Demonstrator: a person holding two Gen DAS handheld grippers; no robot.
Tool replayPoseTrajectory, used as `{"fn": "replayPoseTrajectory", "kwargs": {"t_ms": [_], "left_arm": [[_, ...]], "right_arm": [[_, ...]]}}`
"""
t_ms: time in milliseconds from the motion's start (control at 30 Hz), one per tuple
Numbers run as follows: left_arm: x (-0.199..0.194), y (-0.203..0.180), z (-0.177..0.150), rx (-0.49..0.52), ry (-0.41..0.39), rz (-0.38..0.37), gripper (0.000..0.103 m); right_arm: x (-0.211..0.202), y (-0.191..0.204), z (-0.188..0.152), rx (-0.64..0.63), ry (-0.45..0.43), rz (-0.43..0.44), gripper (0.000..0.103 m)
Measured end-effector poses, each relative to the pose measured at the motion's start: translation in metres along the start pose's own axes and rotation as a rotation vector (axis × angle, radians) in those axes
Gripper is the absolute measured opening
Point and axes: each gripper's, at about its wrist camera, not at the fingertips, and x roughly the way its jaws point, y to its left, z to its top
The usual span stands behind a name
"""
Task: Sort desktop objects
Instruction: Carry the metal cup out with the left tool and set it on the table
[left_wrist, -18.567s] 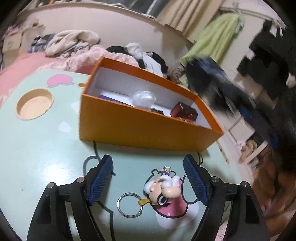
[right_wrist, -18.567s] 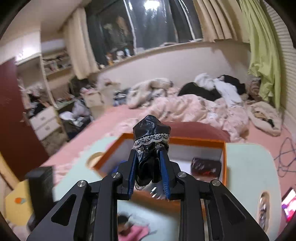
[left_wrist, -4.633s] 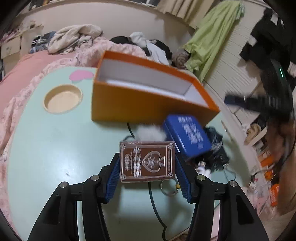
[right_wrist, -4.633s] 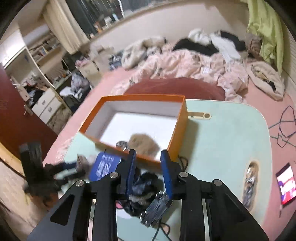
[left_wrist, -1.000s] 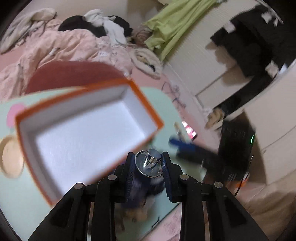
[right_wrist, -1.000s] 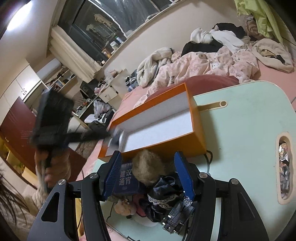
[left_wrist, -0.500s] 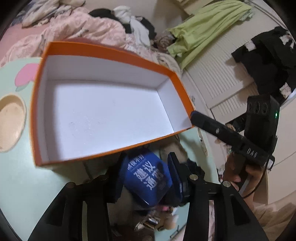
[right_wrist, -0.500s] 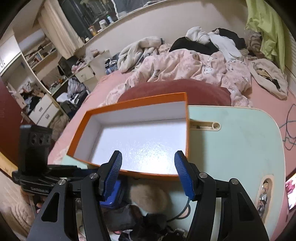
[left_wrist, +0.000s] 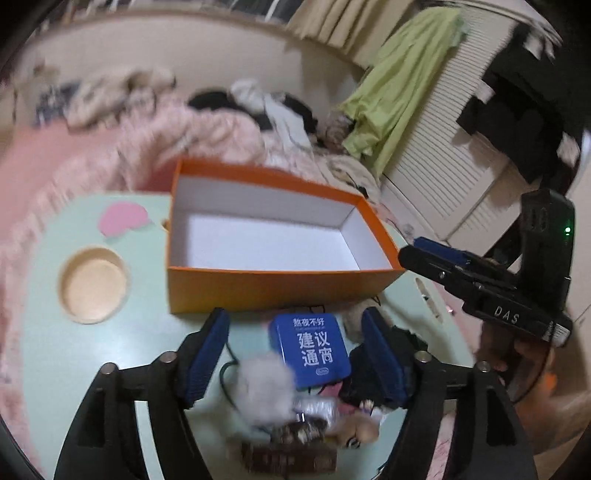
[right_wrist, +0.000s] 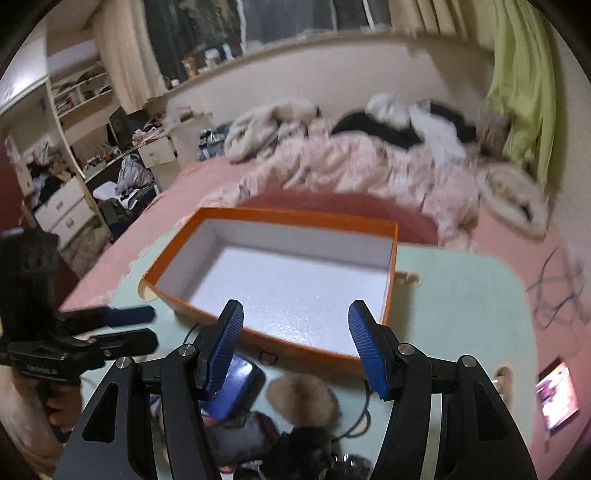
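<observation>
- The left gripper (left_wrist: 295, 354) has its fingers (left_wrist: 207, 354) spread apart; the jaws have just been opening, and nothing is pressed between the pads.
- The blue tin (left_wrist: 310, 349) lies on the desk (left_wrist: 48, 354) between the left fingers, touching neither pad.
- A white fluffy ball (left_wrist: 266, 391) lies just nearer than the tin; a brown card case (left_wrist: 288, 458) lies nearer again, blurred. A black cloth item (left_wrist: 369, 373) sits at the right pad.
- The orange box (left_wrist: 273, 288) stands just beyond the left fingertips, open side up, with a bare white floor.
- The right gripper (right_wrist: 295, 347) has its fingers (right_wrist: 369, 350) released and apart, hovering above the near rim of the orange box (right_wrist: 207, 314); nothing is between them.
- Below the right fingers, on the desk (right_wrist: 461, 314), lie the blue tin (right_wrist: 236, 387), a tan fluffy ball (right_wrist: 303, 398) and dark cloth items (right_wrist: 295, 458), all outside the box.
- Each gripper appears in the other's view, off to the side, held by a hand (right_wrist: 55, 410).
- A bed (right_wrist: 369, 170) with crumpled bedding lies beyond the desk.
</observation>
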Motion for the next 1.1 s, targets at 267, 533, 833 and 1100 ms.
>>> {"fn": "replayPoseTrajectory", "kwargs": {"t_ms": [267,533,833,1100], "left_arm": [[-0.043,-0.024,-0.062,-0.018,-0.077,0.126,0.092],[-0.021,-0.026,-0.108,-0.069,0.051,0.330,0.092],[0.004,-0.032,-0.120,0.010,0.025,0.496,0.103],[0.005,-0.036,-0.117,0.009,0.012,0.503,0.103]], "right_arm": [[-0.053,0.045,-0.073,-0.054,-0.071,-0.122,0.074],[-0.049,0.058,-0.131,-0.045,0.011,-0.223,0.079],[-0.023,0.039,-0.134,0.034,0.175,-0.269,0.103],[-0.019,0.043,-0.132,-0.023,0.154,-0.236,0.103]]}}
